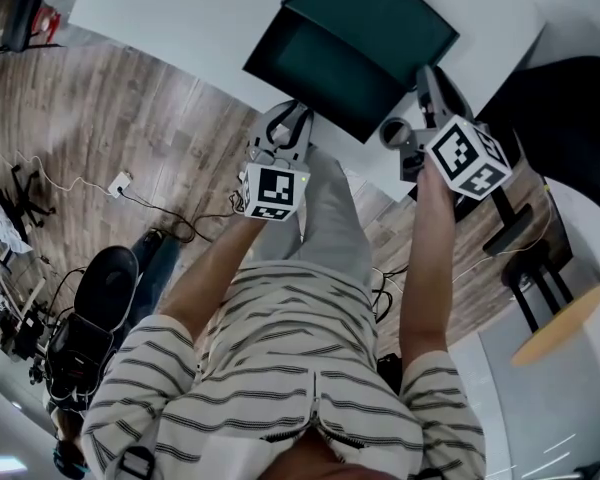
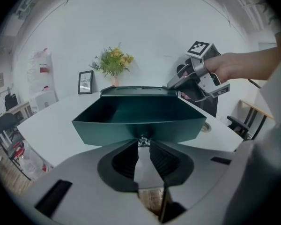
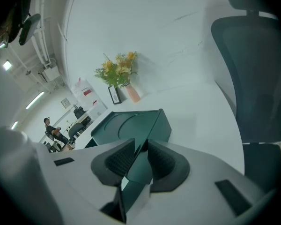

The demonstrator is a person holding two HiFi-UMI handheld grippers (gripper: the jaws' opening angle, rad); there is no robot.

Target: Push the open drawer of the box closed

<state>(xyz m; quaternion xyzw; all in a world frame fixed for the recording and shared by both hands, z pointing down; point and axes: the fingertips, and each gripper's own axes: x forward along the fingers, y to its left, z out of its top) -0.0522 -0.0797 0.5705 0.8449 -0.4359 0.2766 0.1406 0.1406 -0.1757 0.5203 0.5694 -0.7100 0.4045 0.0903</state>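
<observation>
A dark green box [image 1: 380, 18] stands on the white table [image 1: 180, 8], its drawer [image 1: 310, 63] pulled out toward me. My left gripper [image 1: 285, 128] is at the drawer's front. In the left gripper view the drawer [image 2: 131, 121] is hollow and empty. Its small knob [image 2: 143, 141] sits just at the tips of my left gripper [image 2: 143, 149], whose pads stand apart and do not press it. My right gripper [image 1: 425, 93] is at the box's right side. In the right gripper view the box [image 3: 131, 123] has its side wall running between the pads of my right gripper [image 3: 141, 156], which close on it.
A vase of flowers [image 2: 113, 62] and a small framed sign [image 2: 85, 82] stand at the table's far side. A dark office chair [image 3: 253, 78] is right of the table, a round wooden stool [image 1: 560, 318] beyond it. Cables [image 1: 120, 183] lie on the wooden floor at the left.
</observation>
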